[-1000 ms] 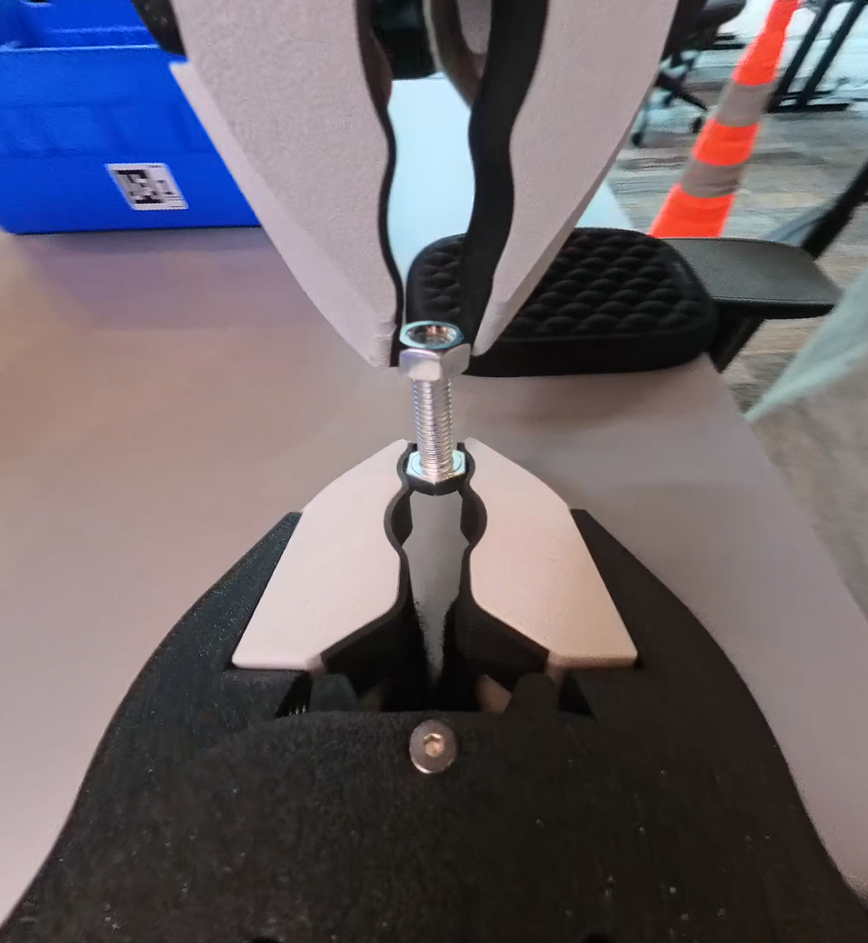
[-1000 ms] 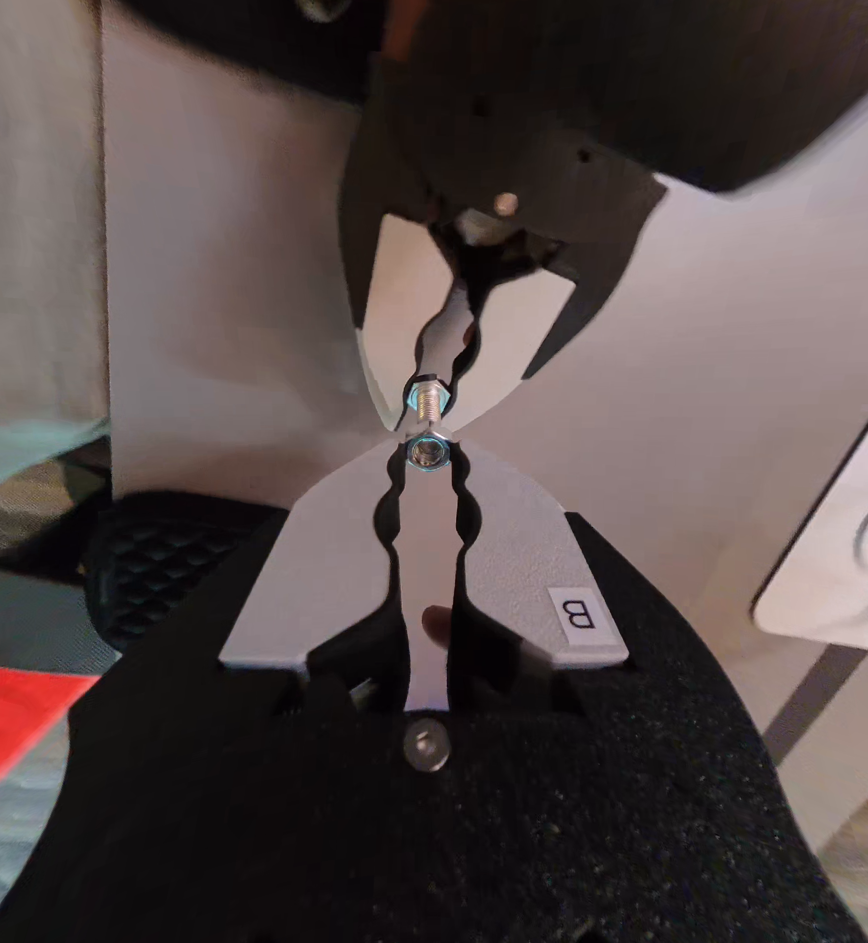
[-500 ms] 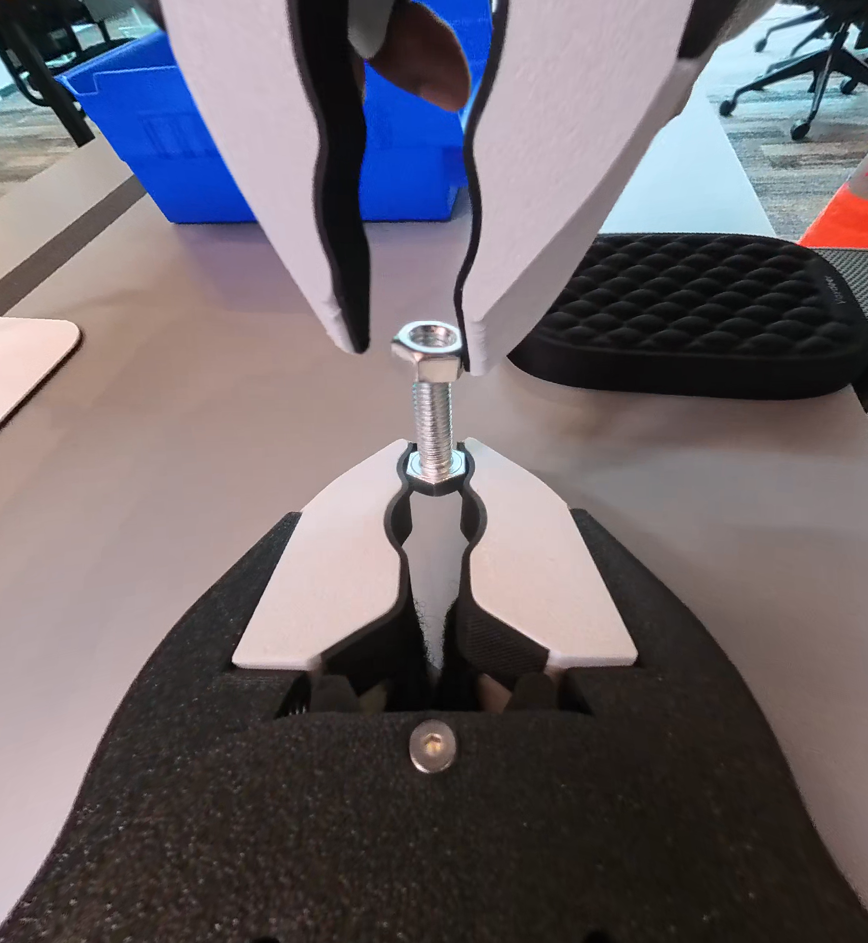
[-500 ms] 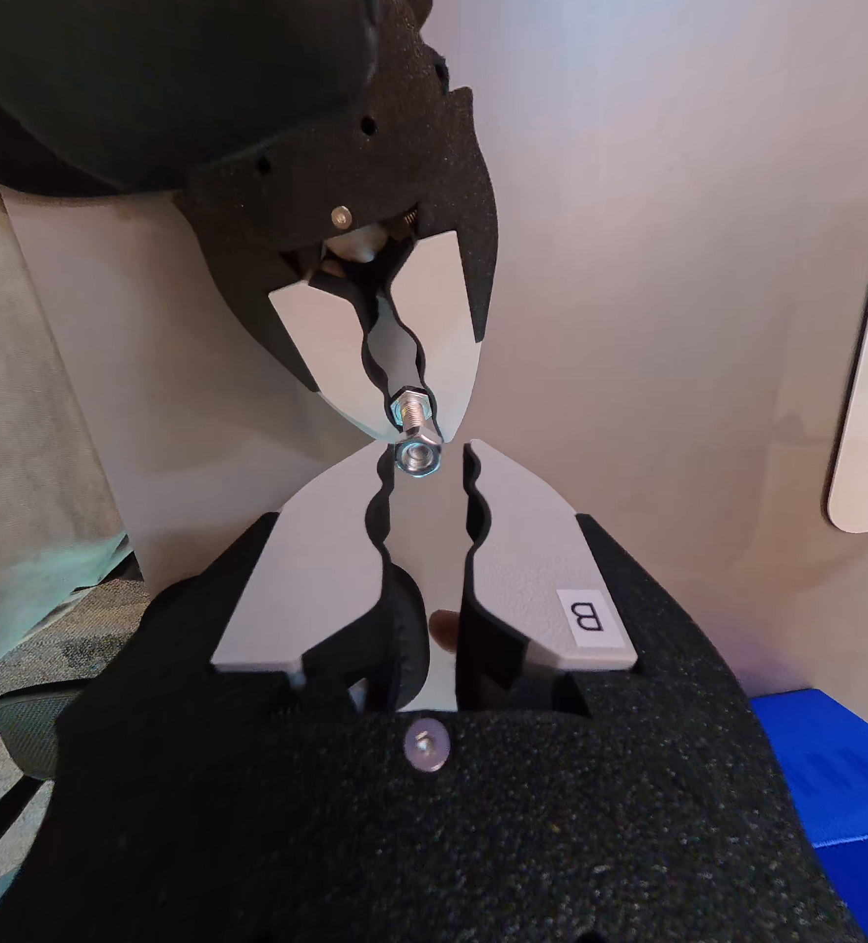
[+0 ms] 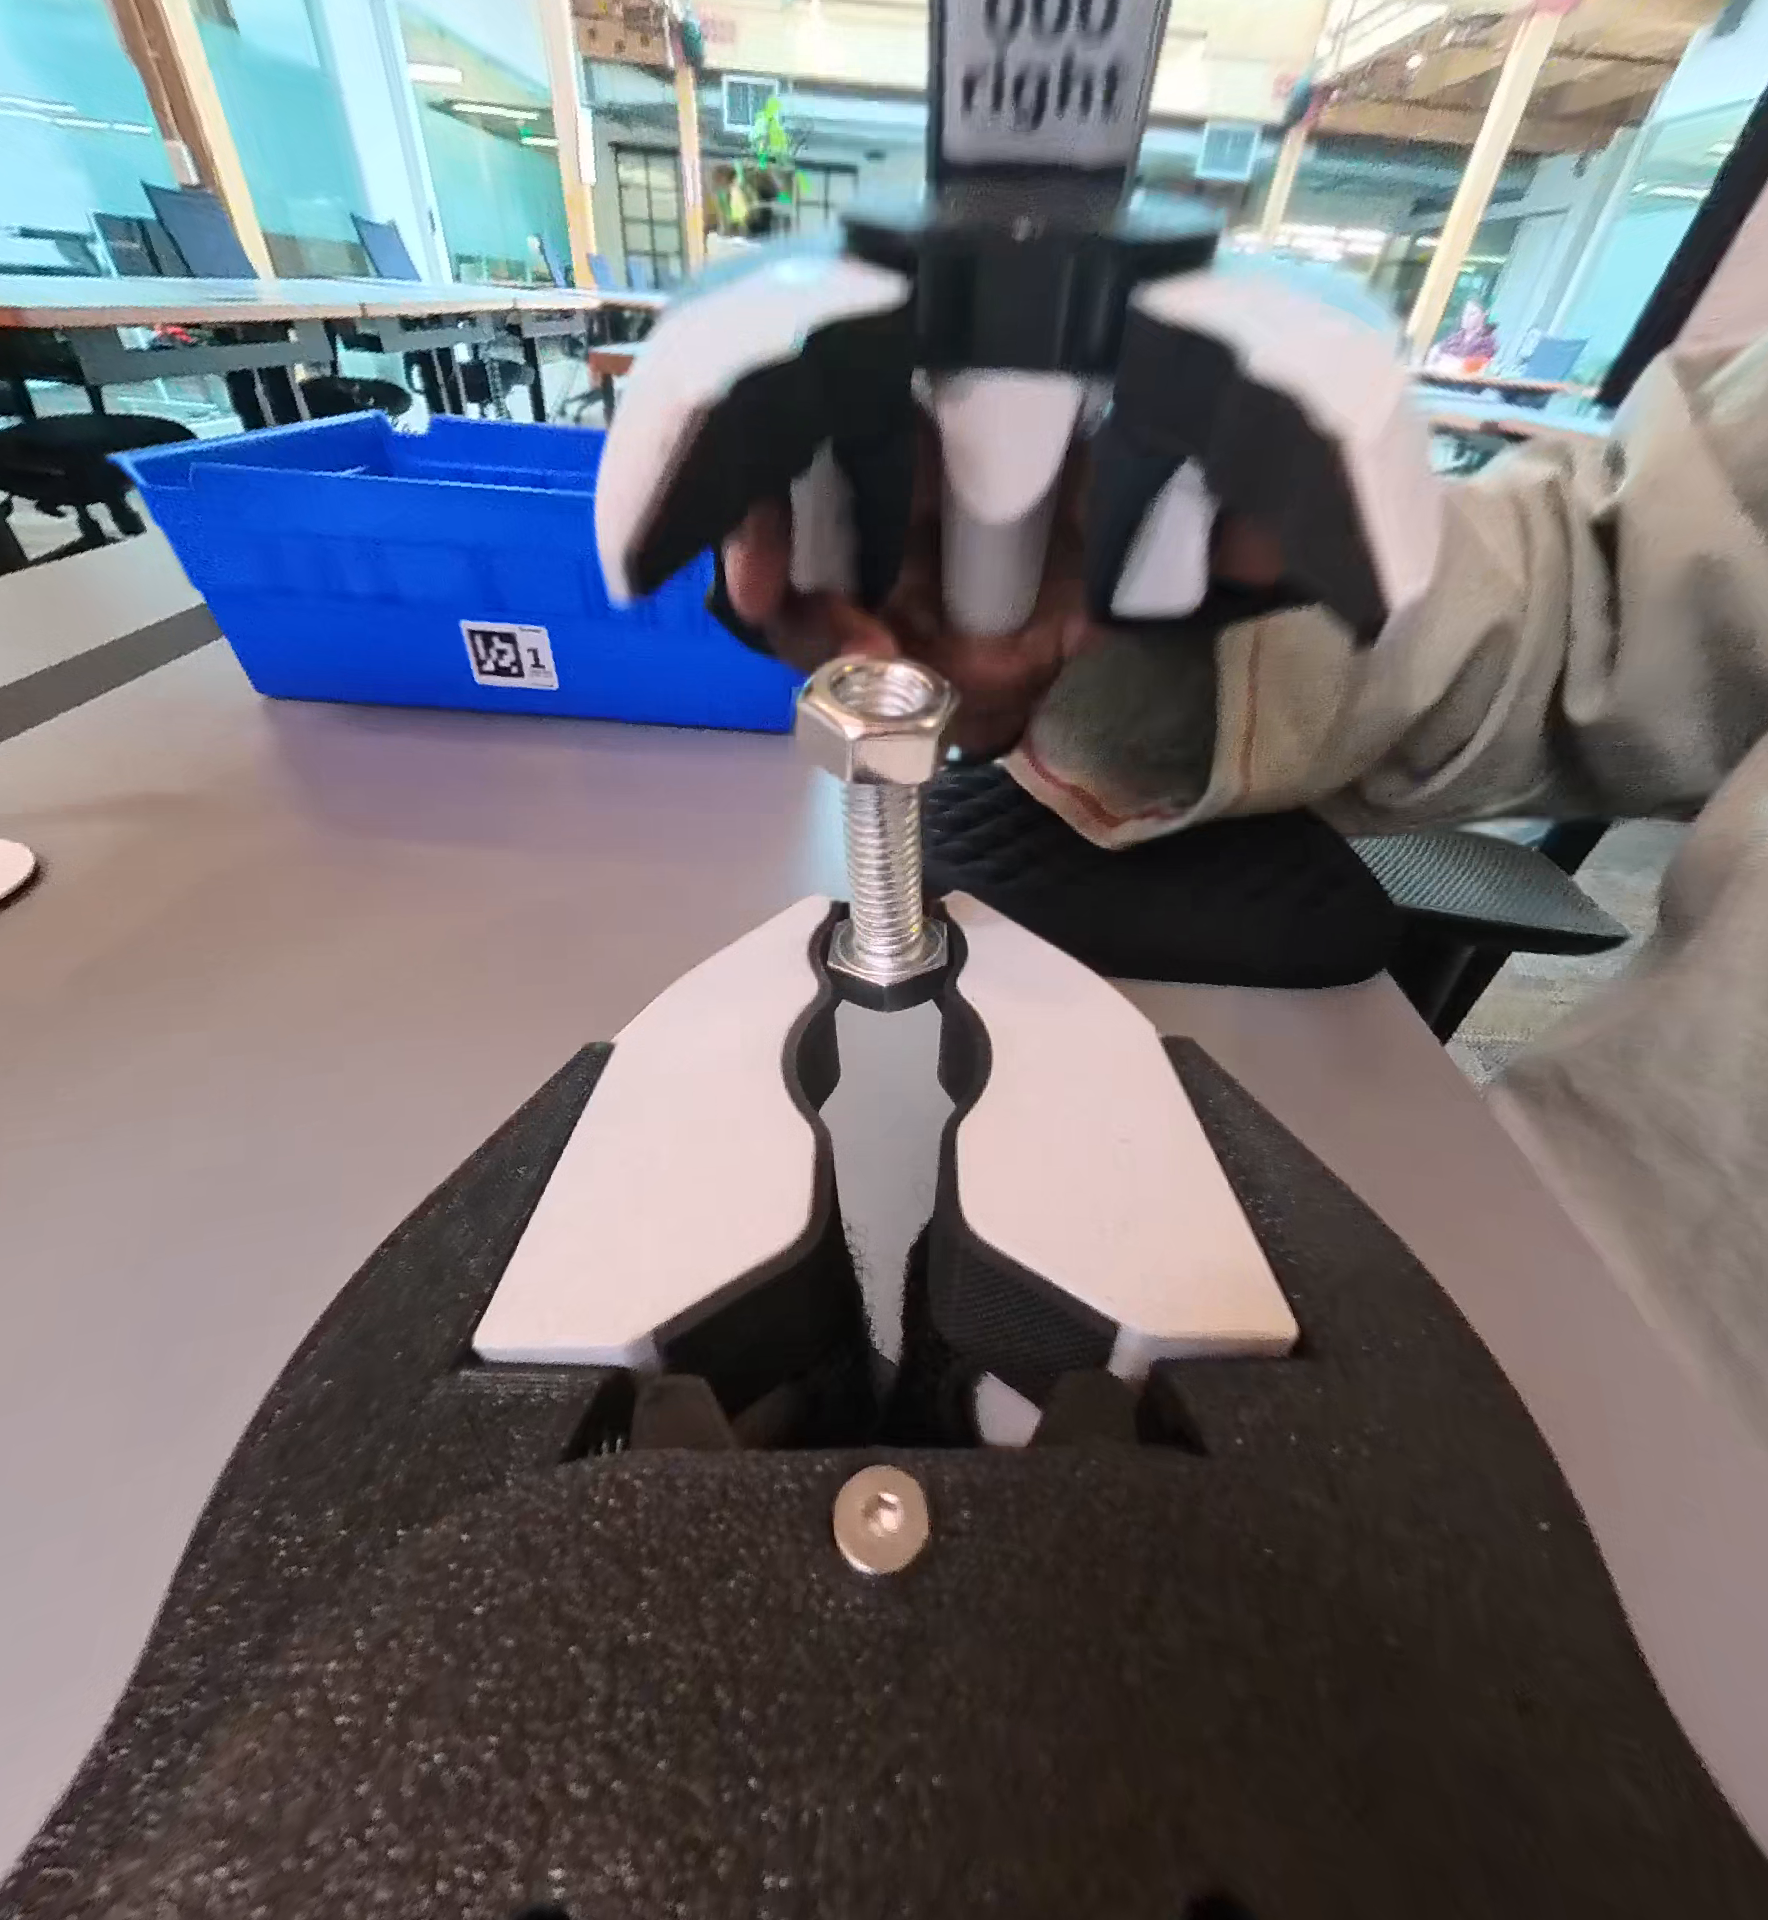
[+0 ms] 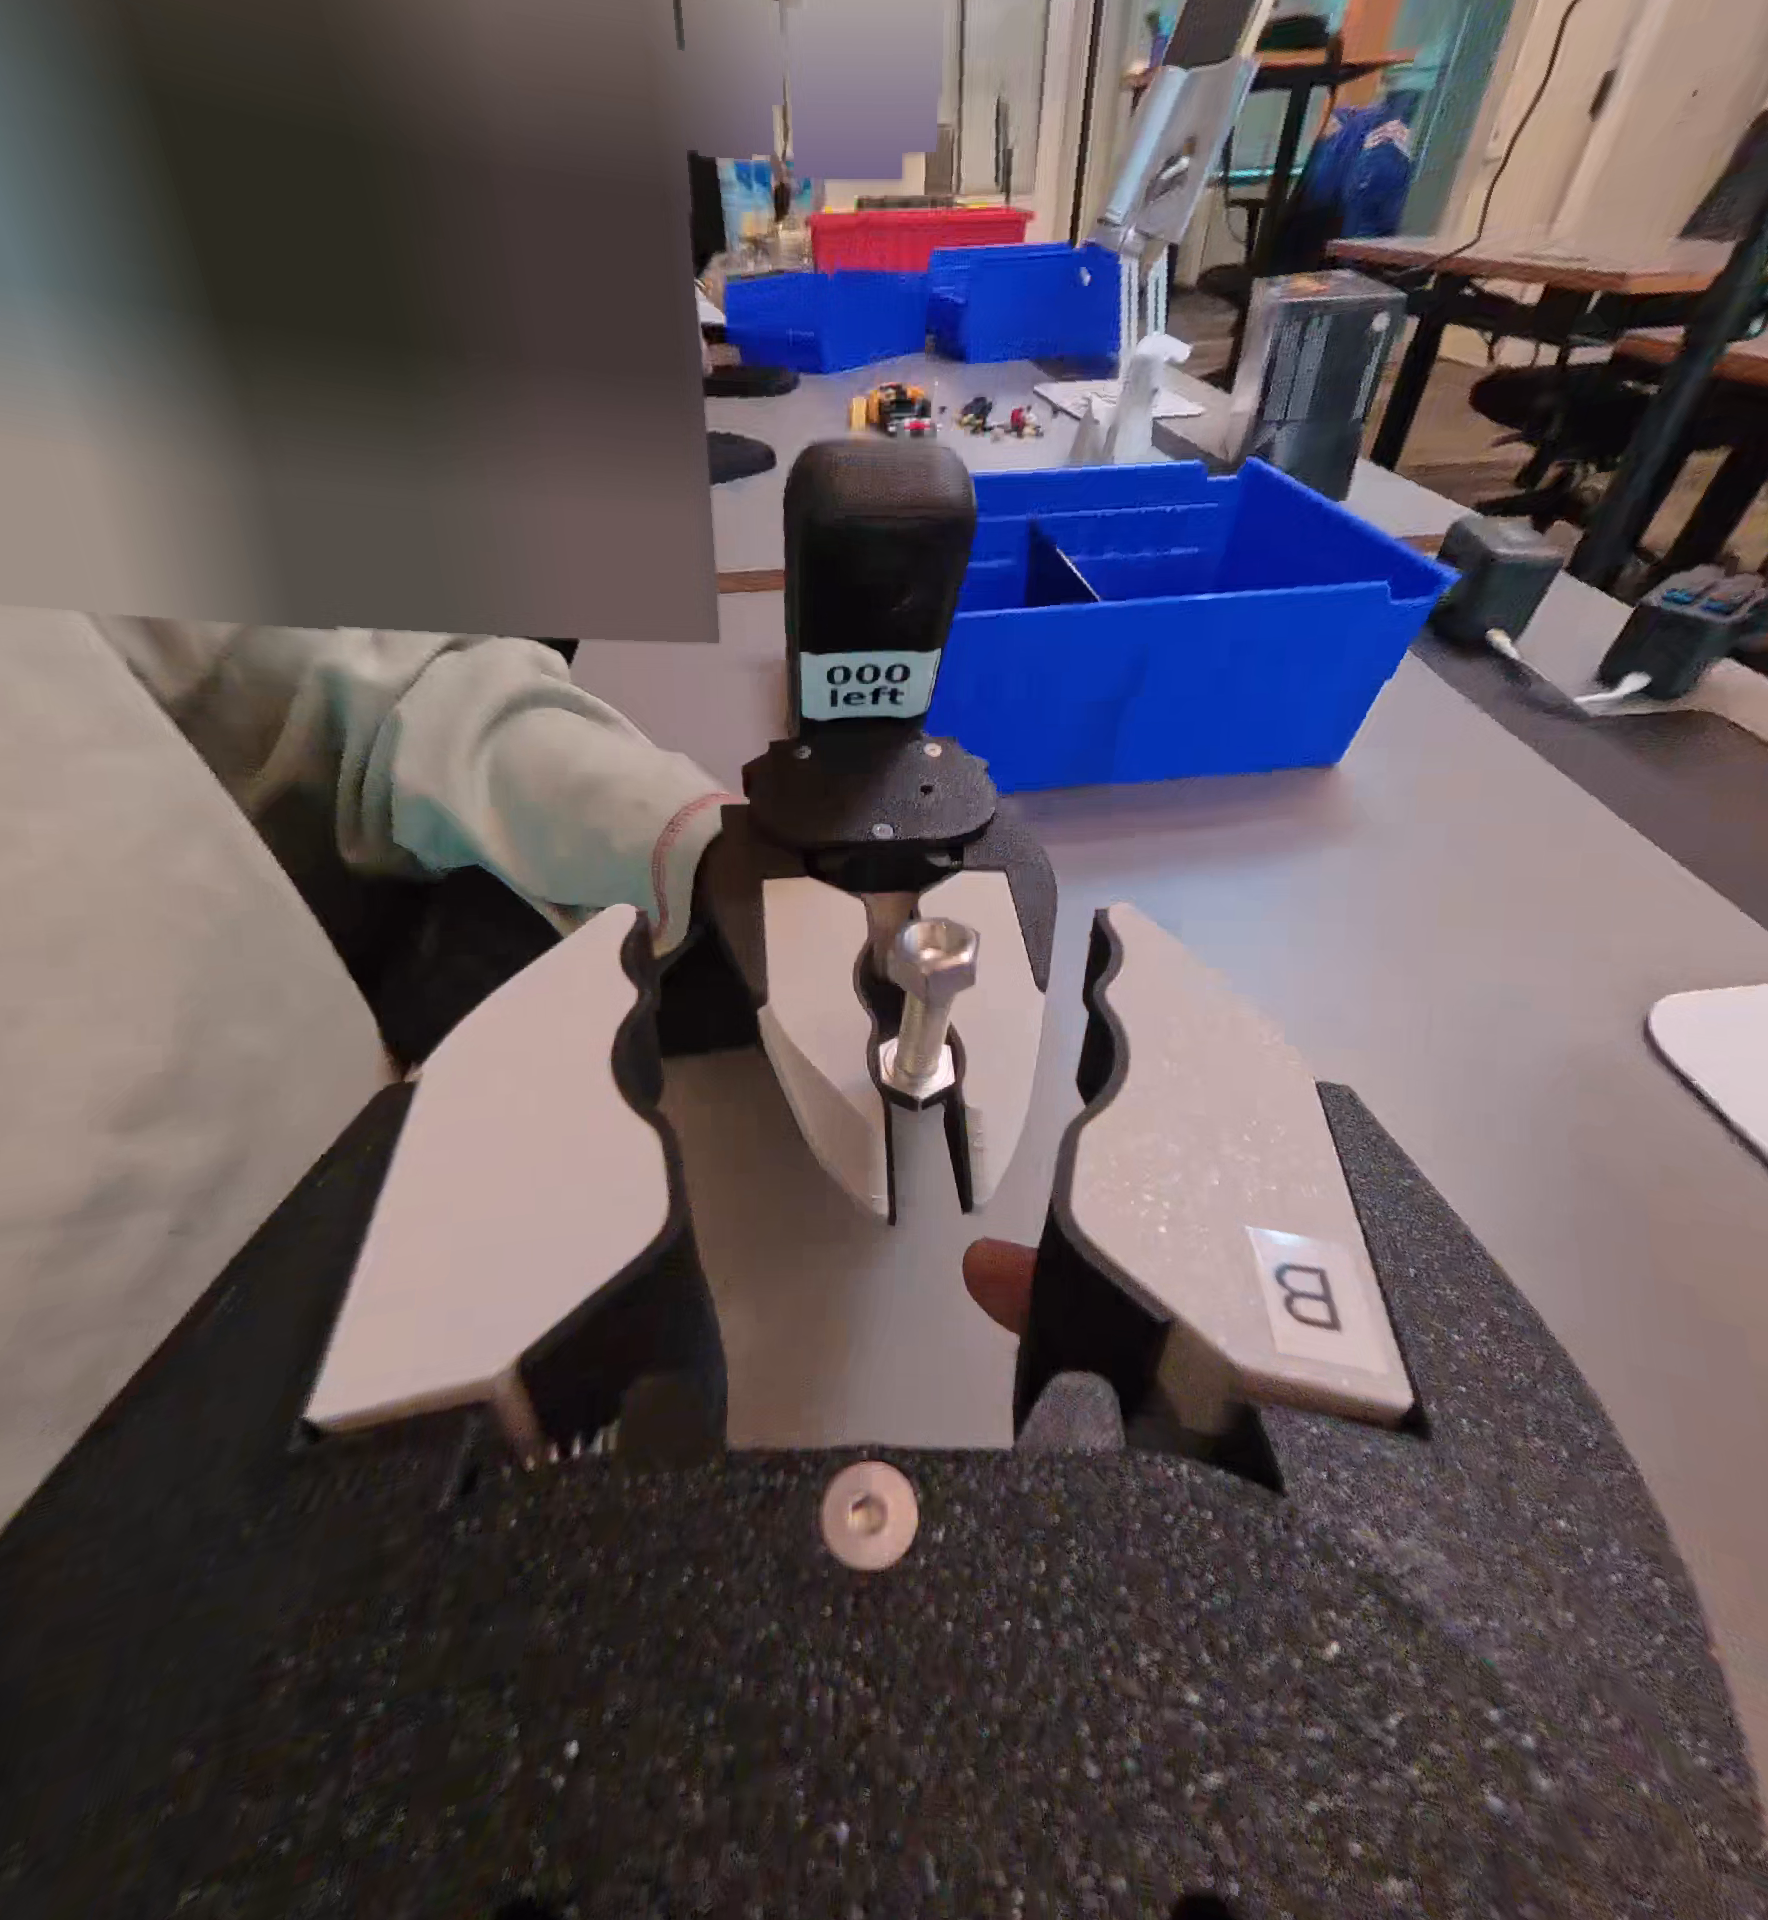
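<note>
A bolt [image 5: 885, 862] is clamped upright by its head in the left hand-held gripper [image 5: 888, 961], a nut [image 5: 875, 722] threaded on top; the right hand-held gripper [image 6: 864, 925] is held spread wide, apart from it, above the tabletop [image 5: 340, 935].

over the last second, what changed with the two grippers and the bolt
The right gripper let go of the nut at the bolt's top: its fingers, shut on the nut a second ago, opened and drew back, and now stand wide apart, clear of it. The left gripper stayed shut on the bolt's hex head, bolt upright, nut on its top.
</note>
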`<state>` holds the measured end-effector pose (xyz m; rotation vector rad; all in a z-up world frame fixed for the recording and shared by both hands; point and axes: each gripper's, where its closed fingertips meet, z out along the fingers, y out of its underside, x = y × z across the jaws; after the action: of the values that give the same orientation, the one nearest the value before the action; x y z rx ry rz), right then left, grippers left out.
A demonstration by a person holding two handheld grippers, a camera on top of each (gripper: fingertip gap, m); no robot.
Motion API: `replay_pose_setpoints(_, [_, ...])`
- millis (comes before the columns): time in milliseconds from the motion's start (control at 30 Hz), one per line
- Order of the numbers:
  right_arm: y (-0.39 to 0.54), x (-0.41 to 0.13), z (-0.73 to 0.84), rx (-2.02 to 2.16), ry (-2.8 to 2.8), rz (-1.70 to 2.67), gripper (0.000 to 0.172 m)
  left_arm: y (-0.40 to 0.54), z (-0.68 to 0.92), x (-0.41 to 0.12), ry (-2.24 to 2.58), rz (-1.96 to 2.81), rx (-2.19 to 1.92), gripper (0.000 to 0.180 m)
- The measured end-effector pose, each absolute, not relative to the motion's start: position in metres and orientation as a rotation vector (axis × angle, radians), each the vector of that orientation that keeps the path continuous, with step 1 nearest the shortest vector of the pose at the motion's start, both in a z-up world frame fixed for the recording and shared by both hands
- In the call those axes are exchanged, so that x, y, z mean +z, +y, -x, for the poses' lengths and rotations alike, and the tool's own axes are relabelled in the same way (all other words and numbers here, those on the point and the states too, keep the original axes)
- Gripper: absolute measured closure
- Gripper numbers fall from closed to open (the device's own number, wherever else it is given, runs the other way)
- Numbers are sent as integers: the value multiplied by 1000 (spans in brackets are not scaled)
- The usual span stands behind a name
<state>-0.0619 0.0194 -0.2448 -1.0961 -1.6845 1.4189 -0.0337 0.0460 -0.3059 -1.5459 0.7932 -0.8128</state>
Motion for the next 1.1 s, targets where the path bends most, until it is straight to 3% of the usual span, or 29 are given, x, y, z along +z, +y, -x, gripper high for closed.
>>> replay_pose_setpoints(267, [14, -264, 70, 1404, -1719, 1080, 119, 45, 31, -309, 820, 1555, -800, 166])
replay_pose_setpoints(500, [16, -265, 60, 1411, -1684, 1088, 129, 46, 35, -305, 783, 1543, -813, 166])
replay_pose_setpoints(800, [22, -267, 66, 1357, -1667, 1108, 121, 46, 35, -307, 792, 1551, -806, 166])
replay_pose_setpoints(1100, [33, -297, 38, 1245, -1822, 1298, 140, 50, 41, -303, 744, 1539, -789, 166])
